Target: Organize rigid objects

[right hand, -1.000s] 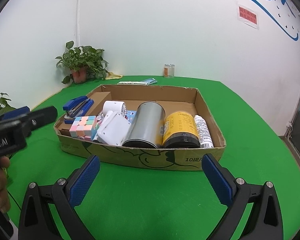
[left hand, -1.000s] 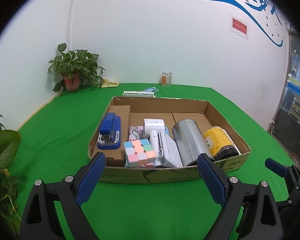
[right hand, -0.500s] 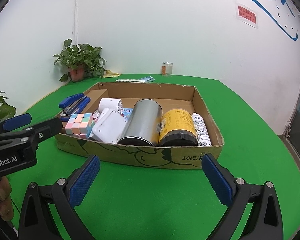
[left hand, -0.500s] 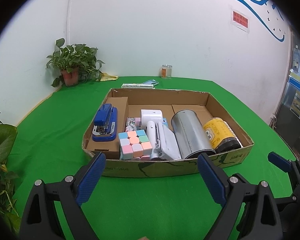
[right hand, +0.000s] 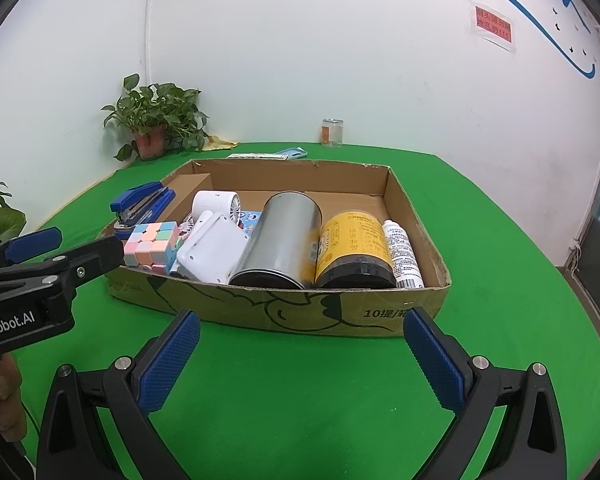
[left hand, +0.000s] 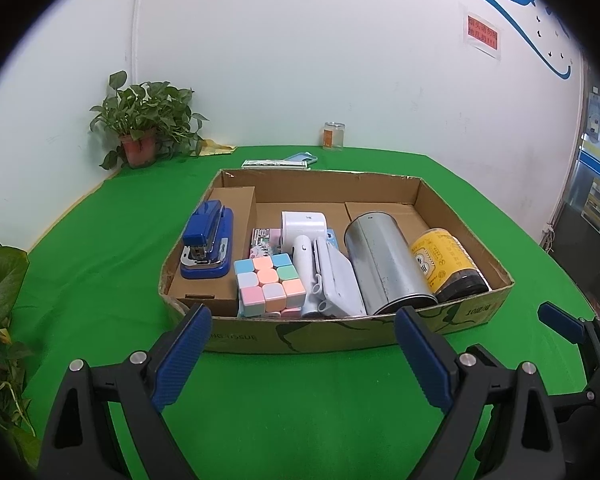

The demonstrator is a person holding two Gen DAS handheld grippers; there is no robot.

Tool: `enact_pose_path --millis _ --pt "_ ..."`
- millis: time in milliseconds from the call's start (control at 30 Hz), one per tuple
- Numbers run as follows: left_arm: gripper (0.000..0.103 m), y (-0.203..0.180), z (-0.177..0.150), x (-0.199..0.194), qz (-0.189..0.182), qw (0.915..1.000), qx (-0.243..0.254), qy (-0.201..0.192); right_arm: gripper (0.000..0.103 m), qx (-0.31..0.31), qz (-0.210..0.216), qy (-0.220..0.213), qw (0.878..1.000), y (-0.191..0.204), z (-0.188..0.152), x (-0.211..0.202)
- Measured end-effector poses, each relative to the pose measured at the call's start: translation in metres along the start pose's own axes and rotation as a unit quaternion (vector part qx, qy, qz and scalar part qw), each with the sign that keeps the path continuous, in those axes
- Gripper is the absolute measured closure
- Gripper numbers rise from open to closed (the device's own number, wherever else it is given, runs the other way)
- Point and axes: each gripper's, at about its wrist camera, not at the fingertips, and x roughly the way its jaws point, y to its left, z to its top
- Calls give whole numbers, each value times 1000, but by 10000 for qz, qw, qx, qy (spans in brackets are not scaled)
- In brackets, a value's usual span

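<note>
On the green table [left hand: 100,264] the cardboard box [left hand: 340,334] lay just beyond our left gripper [left hand: 302,330] and right gripper [right hand: 300,336], both gaping wide, gripping nothing.

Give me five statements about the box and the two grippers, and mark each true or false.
1. The blue stapler lies in the cardboard box. True.
2. The metal can stands upright. False: it lies on its side, beside the yellow jar.
3. The left gripper holds the pastel cube. False: its jaws are open with nothing between them, in front of the box.
4. The right gripper is open, over the green cloth. True.
5. The white bottle lies outside the box. False: it lies inside, along the right wall.
</note>
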Motion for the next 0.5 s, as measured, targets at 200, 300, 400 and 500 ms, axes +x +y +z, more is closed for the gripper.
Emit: enact_pose_path --millis 200,300,400,500 --pt "10 -1 0 4 -15 10000 9 40 1 53 -92 16 9999 0 0 1" --pt "10 0 -1 4 -16 10000 6 41 1 66 -178 26 9998 0 0 2" --pt "10 0 0 5 -6 10000 4 66 1 87 -147 19 9999 1 -1 2" --pt "10 1 0 7 -7 10000 7 79 1 104 -147 26 9998 3 -2 1"
